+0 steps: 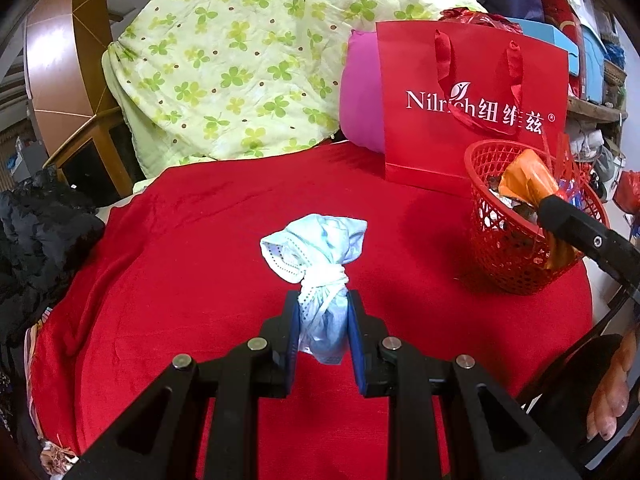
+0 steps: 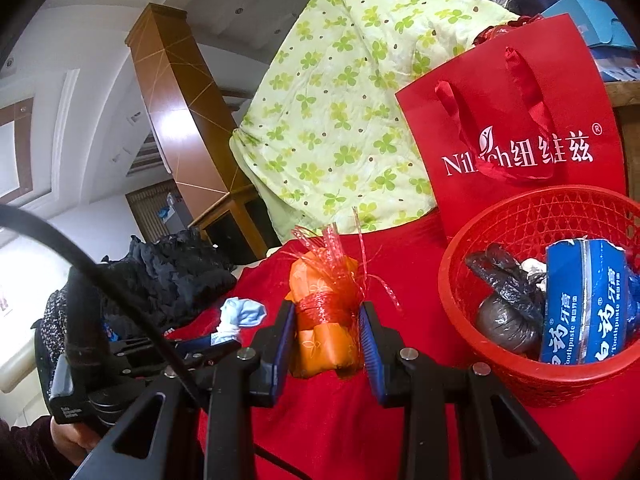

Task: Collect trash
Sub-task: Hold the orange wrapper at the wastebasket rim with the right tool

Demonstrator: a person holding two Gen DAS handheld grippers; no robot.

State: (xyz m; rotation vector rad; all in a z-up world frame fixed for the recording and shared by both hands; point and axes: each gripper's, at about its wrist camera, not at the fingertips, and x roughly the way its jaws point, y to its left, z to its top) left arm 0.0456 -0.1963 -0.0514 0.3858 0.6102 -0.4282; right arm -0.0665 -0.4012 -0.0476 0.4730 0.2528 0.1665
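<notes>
Between your left gripper (image 1: 324, 322) pads: knotted blue mask (image 1: 320, 256), clamped above red cloth (image 1: 200, 240) | right gripper (image 2: 329, 334) pinches orange bundle (image 2: 324, 312) beside red basket (image 2: 460, 280) | basket part-filled; both pieces left to drop.

light: bright, even indoor | shadows: soft | focus: sharp | edges: fisheye-bent, dark corners

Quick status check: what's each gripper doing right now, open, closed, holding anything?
Left gripper: closed on the tied light-blue face mask bundle.
Right gripper: closed on the orange packet tied with red string.
</notes>
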